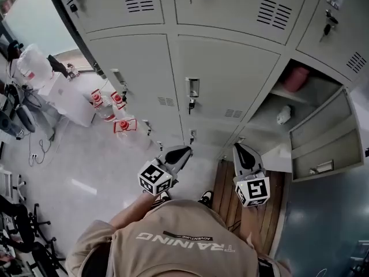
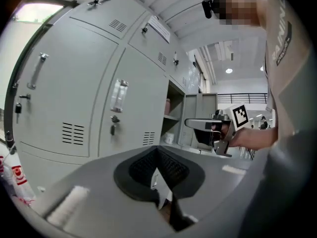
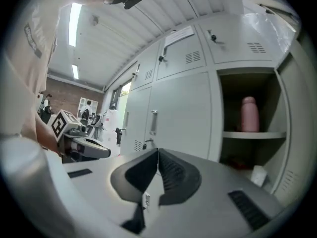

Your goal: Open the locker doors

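Head view: open locker door [image 1: 322, 133] right of right gripper [image 1: 241, 153] (jaws together).

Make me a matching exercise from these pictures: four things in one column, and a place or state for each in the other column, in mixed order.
1. pink bottle
2. door of the bottle's locker
3. right gripper
4. red-capped containers

a. on the floor
b. jaws together
c. on a locker shelf
d. swung open

Pairs: 1-c, 2-d, 3-b, 4-a
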Motion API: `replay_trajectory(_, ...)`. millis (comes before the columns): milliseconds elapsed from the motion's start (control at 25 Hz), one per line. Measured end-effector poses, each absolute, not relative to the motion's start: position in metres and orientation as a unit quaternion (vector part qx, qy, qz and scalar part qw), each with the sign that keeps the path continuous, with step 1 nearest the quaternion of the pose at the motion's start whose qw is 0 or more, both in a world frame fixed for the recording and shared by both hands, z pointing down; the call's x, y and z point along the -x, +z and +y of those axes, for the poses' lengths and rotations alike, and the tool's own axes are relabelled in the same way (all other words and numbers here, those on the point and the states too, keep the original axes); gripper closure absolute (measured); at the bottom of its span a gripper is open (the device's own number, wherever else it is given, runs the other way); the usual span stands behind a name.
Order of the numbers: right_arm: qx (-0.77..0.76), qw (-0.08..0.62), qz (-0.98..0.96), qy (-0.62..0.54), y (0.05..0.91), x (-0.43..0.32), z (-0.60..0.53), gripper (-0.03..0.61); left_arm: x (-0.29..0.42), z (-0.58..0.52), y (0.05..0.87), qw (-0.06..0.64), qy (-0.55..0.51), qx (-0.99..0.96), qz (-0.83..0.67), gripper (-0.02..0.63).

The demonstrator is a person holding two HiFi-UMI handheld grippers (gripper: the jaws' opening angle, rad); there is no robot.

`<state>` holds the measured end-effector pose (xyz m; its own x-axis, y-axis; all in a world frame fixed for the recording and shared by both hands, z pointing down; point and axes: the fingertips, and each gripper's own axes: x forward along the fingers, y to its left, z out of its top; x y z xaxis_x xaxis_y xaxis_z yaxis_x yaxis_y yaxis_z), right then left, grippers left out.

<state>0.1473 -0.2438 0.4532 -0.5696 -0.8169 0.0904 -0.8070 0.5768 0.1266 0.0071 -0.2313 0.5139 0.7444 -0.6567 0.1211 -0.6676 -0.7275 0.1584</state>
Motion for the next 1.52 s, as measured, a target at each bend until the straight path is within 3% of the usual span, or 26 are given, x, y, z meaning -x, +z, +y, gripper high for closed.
replay_trajectory(280, -0.448, 0.084, -0.889, -0.035, 0.451, -0.031, -0.245, 0.568, 0.121, -0.215, 0.530, 0.102, 0.037, -0.908, -0.405, 0.607)
replay_trajectory(600, -0.482, 0.080, -0.872, -0.005, 0.469, 0.032, -0.237, 0.566, 0.189, -0.217, 0.527, 0.092, 0.040, -0.912, -0.397, 0.607)
replay_trajectory(1200, -0.516, 0.025, -0.856, -0.025, 0.420, 0.013, -0.357, 0.563, 0.176, -0.287, 0.518, 0.098, 0.043, -0.915, -0.388, 0.607)
replay_trajectory(1240, -0.508, 0.019, -0.861, -0.028, 0.416, 0.017, -0.365, 0.555, 0.174, -0.296, 0.518, 0.099, 0.045, -0.914, -0.390, 0.607)
replay_trajectory(1320, -0.491, 0.012, -0.870, -0.035, 0.409, 0.025, -0.379, 0.471, 0.166, -0.311, 0.516, 0.097, 0.047, -0.915, -0.388, 0.607)
replay_trajectory(1520, -0.479, 0.028, -0.876, -0.057, 0.408, 0.041, -0.400, 0.462, 0.152, -0.333, 0.518, 0.097, 0.049, -0.918, -0.382, 0.607)
